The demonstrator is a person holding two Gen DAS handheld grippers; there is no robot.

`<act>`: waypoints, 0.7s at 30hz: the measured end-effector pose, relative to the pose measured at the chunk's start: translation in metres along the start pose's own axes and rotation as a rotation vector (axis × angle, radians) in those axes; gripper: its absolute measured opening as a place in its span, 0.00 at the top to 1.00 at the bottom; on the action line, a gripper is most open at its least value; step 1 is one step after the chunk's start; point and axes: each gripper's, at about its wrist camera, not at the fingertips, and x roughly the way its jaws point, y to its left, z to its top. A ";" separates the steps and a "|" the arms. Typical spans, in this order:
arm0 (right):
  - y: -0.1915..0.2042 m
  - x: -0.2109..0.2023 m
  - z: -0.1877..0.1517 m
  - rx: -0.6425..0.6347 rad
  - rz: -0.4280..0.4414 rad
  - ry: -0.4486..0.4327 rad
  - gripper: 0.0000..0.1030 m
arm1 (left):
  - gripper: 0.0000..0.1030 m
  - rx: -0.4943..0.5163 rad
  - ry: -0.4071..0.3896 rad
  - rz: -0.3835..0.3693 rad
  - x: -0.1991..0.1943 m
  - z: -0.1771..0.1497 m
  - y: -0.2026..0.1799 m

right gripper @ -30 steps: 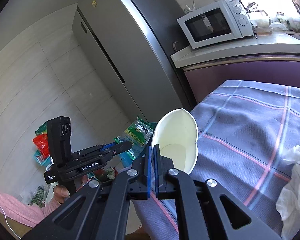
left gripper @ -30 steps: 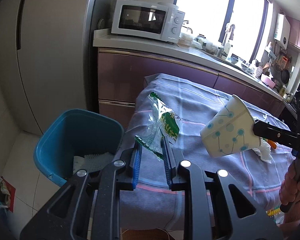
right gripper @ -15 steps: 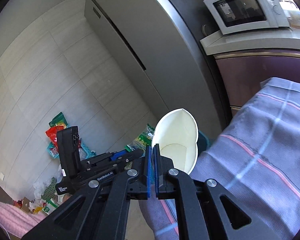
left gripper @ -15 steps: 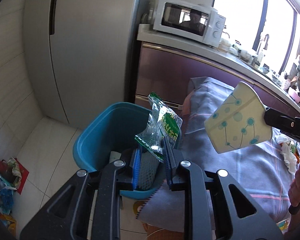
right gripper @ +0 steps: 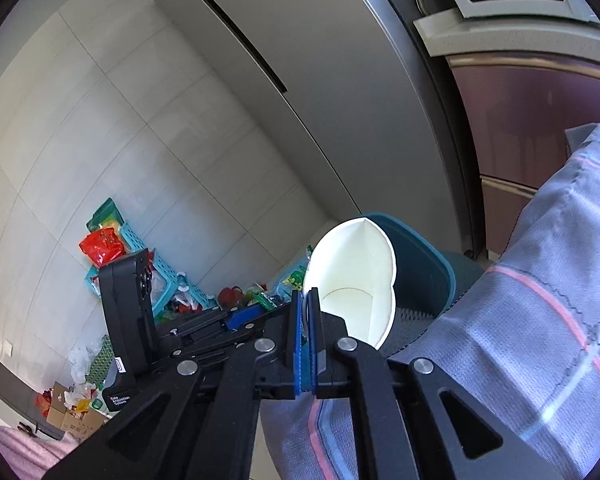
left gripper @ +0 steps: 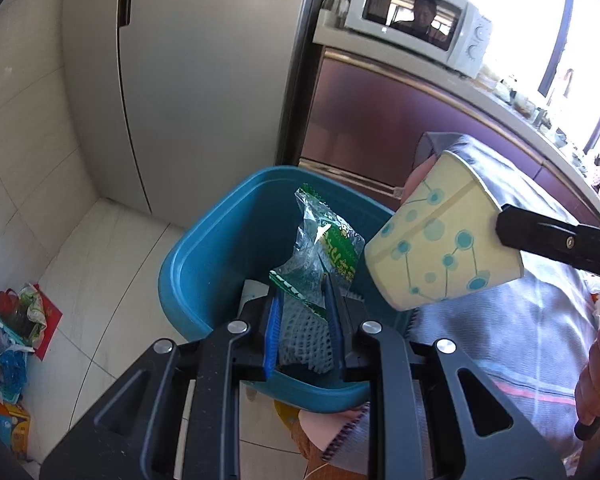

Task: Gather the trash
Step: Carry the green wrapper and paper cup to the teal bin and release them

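Left gripper (left gripper: 302, 300) pinches the wrapper (left gripper: 320, 256) over the bin (left gripper: 204, 264); right gripper (right gripper: 305, 308) clamps the cup (right gripper: 352, 276) rim beside it. Cup could easily miss.

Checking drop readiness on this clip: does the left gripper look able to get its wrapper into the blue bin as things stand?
Probably yes. The left gripper holds the plastic wrapper right over the blue bin, whose open mouth lies free beneath it. The paper cup in the right gripper hangs off to one side.
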 end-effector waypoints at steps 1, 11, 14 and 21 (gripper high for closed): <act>-0.001 0.004 -0.001 0.003 0.000 0.014 0.98 | 0.79 -0.002 0.004 0.008 0.004 0.000 0.000; -0.001 0.033 -0.005 0.015 -0.048 0.097 0.98 | 0.79 -0.030 0.051 0.041 0.034 -0.005 0.006; -0.004 0.038 -0.005 0.018 -0.073 0.111 0.95 | 0.79 -0.047 0.059 0.045 0.038 -0.007 0.007; -0.009 0.030 -0.007 0.029 -0.092 0.092 0.94 | 0.72 -0.069 0.055 0.039 0.041 -0.009 0.010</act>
